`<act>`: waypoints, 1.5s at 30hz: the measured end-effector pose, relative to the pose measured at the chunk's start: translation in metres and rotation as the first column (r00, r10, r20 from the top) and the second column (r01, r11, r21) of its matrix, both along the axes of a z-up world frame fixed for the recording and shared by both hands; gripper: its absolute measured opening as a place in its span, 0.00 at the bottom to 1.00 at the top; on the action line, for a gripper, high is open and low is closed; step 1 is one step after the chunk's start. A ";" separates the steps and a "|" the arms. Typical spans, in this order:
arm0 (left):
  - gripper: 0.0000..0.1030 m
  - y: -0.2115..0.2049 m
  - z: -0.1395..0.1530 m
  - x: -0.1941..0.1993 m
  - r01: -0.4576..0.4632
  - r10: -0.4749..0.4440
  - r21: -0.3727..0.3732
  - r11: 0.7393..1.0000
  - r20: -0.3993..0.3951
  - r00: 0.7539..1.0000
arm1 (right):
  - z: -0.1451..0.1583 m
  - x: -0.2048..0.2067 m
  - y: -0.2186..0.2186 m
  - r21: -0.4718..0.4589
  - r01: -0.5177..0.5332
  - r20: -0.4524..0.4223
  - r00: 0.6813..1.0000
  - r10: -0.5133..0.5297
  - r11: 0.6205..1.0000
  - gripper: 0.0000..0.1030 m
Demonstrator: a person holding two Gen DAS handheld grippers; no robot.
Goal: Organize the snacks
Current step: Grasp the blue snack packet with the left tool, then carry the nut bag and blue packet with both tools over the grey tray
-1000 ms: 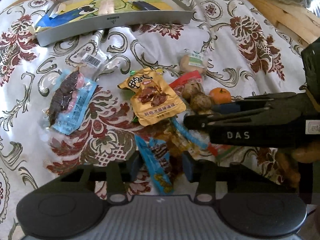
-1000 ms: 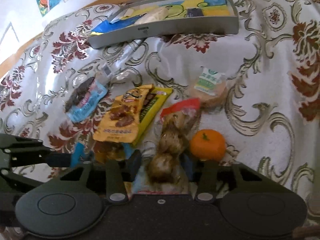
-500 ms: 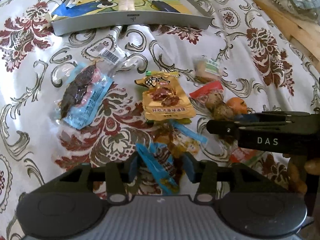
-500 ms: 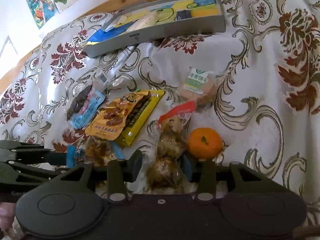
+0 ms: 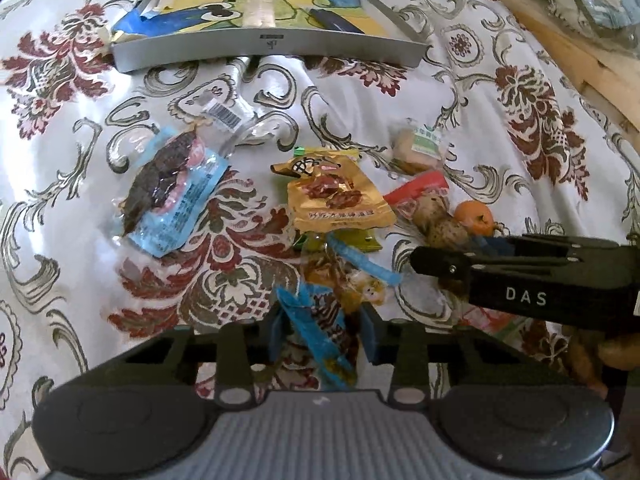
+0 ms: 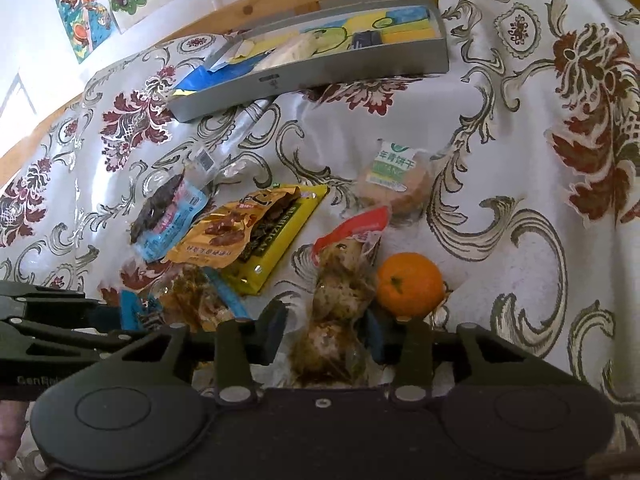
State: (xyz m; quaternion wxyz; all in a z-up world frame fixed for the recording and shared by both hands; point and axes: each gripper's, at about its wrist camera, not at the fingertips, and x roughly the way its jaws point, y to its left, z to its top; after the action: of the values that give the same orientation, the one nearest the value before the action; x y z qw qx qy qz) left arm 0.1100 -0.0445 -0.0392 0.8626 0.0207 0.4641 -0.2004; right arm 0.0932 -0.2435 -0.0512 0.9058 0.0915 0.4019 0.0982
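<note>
Since a second ago your left gripper (image 5: pixel 320 322) has drawn back and up from the heap, so the grey metal tray (image 5: pixel 264 46) with the cartoon-printed floor now shows whole at twelve o'clock in the left wrist view, and the crinkled blue foil snack packet (image 5: pixel 316 330) has come up between the blue pads. Judging by the lift, you are pinching that packet near its top edge, though the pads hide the contact itself. It looks light, limp and slick, so grip the sealed seam, not the puffed middle. The tray already holds a blue wrapper (image 5: pixel 138 26) at its ten o'clock corner, a pale bar (image 5: pixel 259 14) in the centre and a dark small packet (image 5: pixel 334 24) toward one o'clock. At three o'clock your right gripper (image 5: pixel 496 264) crosses the view. In the right wrist view, that gripper (image 6: pixel 322 330) straddles the clear bag of brown lumpy snacks with a red header (image 6: pixel 340 292); its jaws stand apart and I cannot tell whether they are pressing the bag. Expect the bag to be soft, lumpy and heavier than foil; take it low across the middle. The small orange mandarin (image 6: pixel 410 284) lies just beside it at three o'clock and may roll. The tray sits at twelve o'clock on the floral cloth (image 6: pixel 500 128).
</note>
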 end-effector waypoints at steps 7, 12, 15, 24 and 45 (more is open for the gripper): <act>0.36 0.004 0.001 -0.006 -0.022 0.022 -0.017 1.000 0.019 1.000 | 0.003 -0.006 0.002 -0.015 -0.008 0.018 1.000 0.008 1.000 0.39; 0.33 0.008 0.006 -0.015 -0.038 0.039 -0.015 0.999 0.043 0.998 | 0.008 -0.012 0.007 -0.051 -0.025 0.044 0.999 0.028 0.998 0.36; 0.30 0.012 0.010 -0.019 -0.056 0.057 -0.035 0.998 0.038 0.998 | 0.012 -0.018 0.011 -0.084 -0.042 0.059 0.997 0.047 0.996 0.36; 0.28 0.008 0.018 -0.031 -0.058 0.059 -0.021 0.998 0.066 0.996 | 0.022 -0.040 0.025 -0.179 -0.087 0.103 0.989 0.107 0.980 0.35; 0.25 0.010 0.049 -0.044 -0.047 0.058 -0.080 0.996 0.137 0.989 | 0.046 -0.061 0.032 -0.204 -0.097 0.199 0.970 0.138 0.974 0.35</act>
State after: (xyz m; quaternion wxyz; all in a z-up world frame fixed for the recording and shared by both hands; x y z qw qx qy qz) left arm 0.0660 -0.0342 0.0095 0.8980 -0.0109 0.3952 -0.1934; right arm 0.0319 -0.2118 -0.0051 0.9406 -0.0314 0.3153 0.1217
